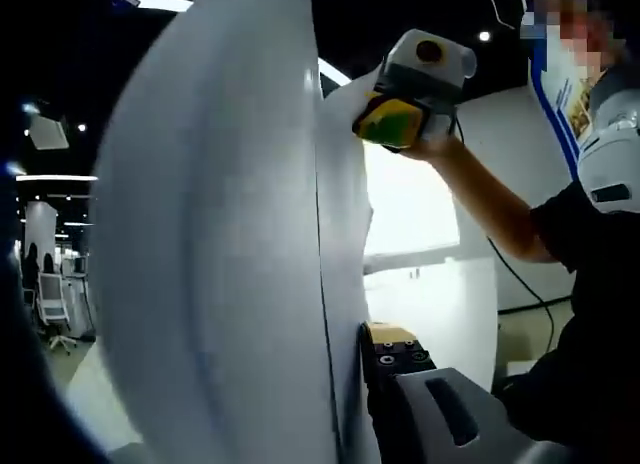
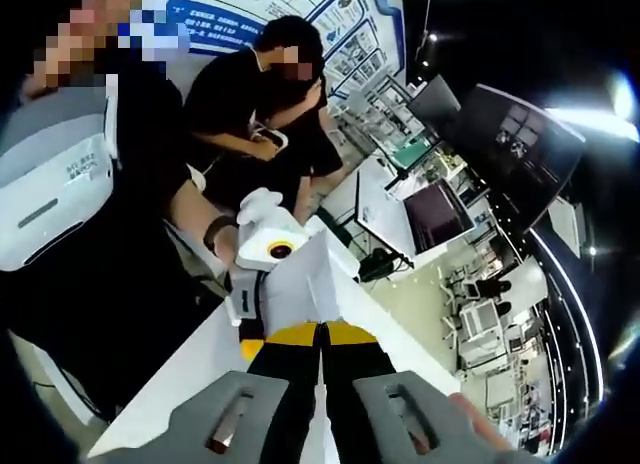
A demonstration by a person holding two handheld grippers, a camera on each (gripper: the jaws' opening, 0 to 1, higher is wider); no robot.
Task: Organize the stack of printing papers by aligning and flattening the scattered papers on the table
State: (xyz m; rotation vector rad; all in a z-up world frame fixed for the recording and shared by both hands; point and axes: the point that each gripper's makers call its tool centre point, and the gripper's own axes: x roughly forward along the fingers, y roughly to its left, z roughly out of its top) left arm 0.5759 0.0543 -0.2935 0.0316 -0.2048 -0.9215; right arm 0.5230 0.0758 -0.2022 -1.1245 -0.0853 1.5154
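White printing paper, a stack of sheets [image 1: 220, 244], is held upright in the air between the two tongs rather than lying on the surface [image 2: 190, 374]. In the left gripper view the sheets stand on edge and bow outward in a broad curve, their near face blurred by closeness. One dark edge line runs down the bundle, suggesting that the sheets are not yet flush.

The left tongs [image 1: 350, 384] appear clamped on the lower edge of the stack; one jaw with its yellow pad lies against the paper, the other is hidden behind it. The right tongs [image 2: 322, 359] are closed on the opposite edge, black jaws pressed together with the thin paper edge between the yellow pads. In the left gripper view the right tongs grip the upper far corner, held by the person's hand [image 1: 430, 144].

Judgement: gripping two opposite edges keeps the bundle vertical, so it can be tapped down on the surface to bring the edges level. The bowing indicates slack; flattening remains to be done.

A second person [image 2: 275, 114] sits in the background.
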